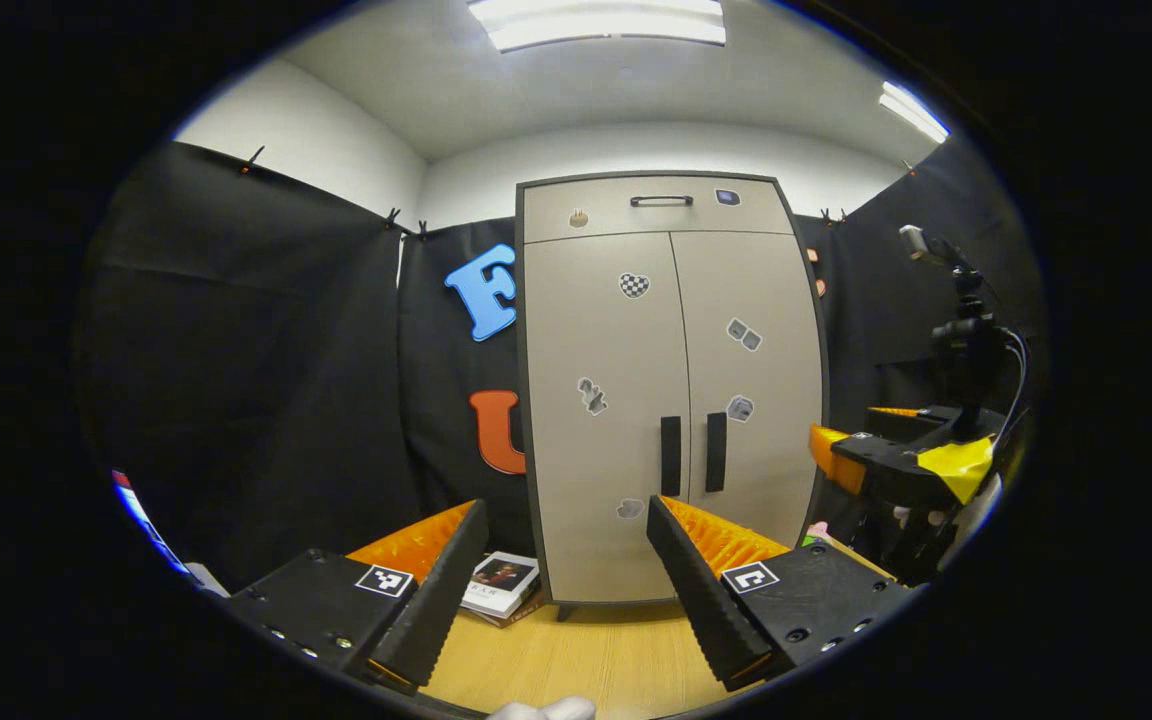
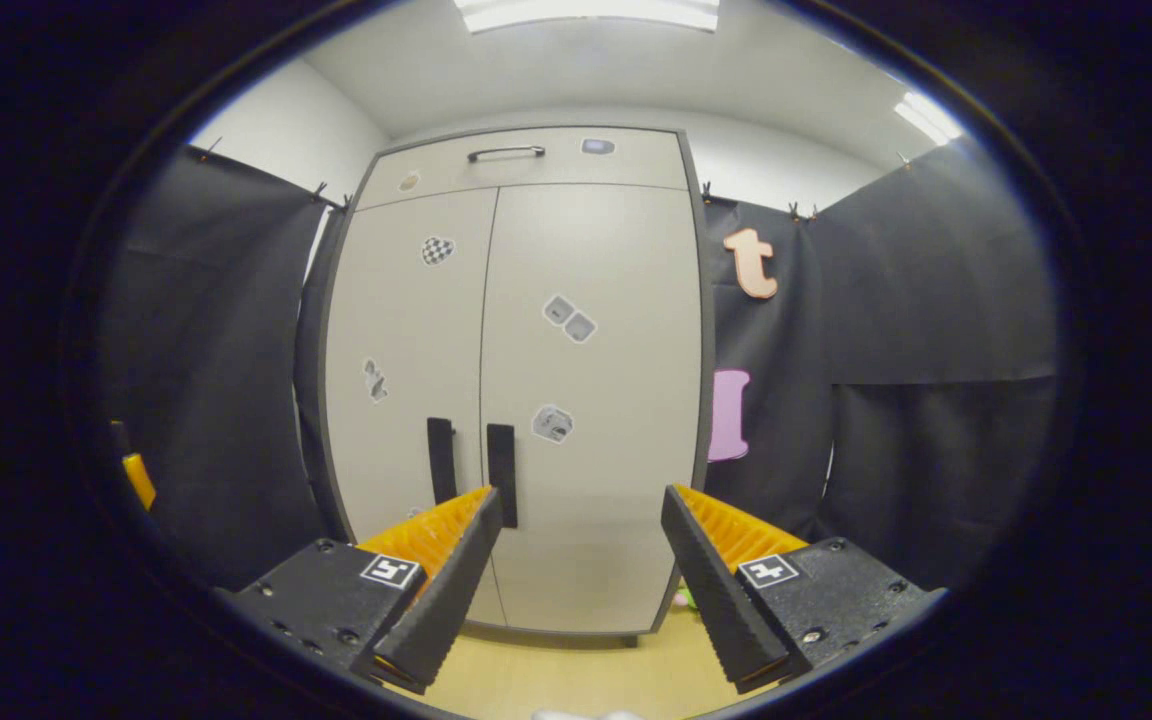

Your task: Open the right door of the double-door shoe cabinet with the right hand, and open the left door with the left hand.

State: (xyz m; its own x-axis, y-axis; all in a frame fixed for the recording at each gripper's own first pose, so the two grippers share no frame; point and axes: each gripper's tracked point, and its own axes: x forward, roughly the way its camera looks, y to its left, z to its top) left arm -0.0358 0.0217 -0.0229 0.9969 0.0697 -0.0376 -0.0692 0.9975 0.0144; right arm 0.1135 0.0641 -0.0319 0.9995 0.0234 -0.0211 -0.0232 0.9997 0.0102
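beige shoe cabinet [image 1: 671, 400], upright, both doors shut

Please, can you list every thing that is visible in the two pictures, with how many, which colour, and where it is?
shoe cabinet: 1, beige with dark frame, upright against the back wall, both doors shut
door handles: 2, black, vertical, beside the middle seam
drawer handle: 1, black, cabinet top
stickers: several, grey or checkered, on the cabinet front
books: small stack, floor left of the cabinet
camera stand: 1, black, right side
floor: wood, light
left gripper: 1, open
right gripper: 1, open
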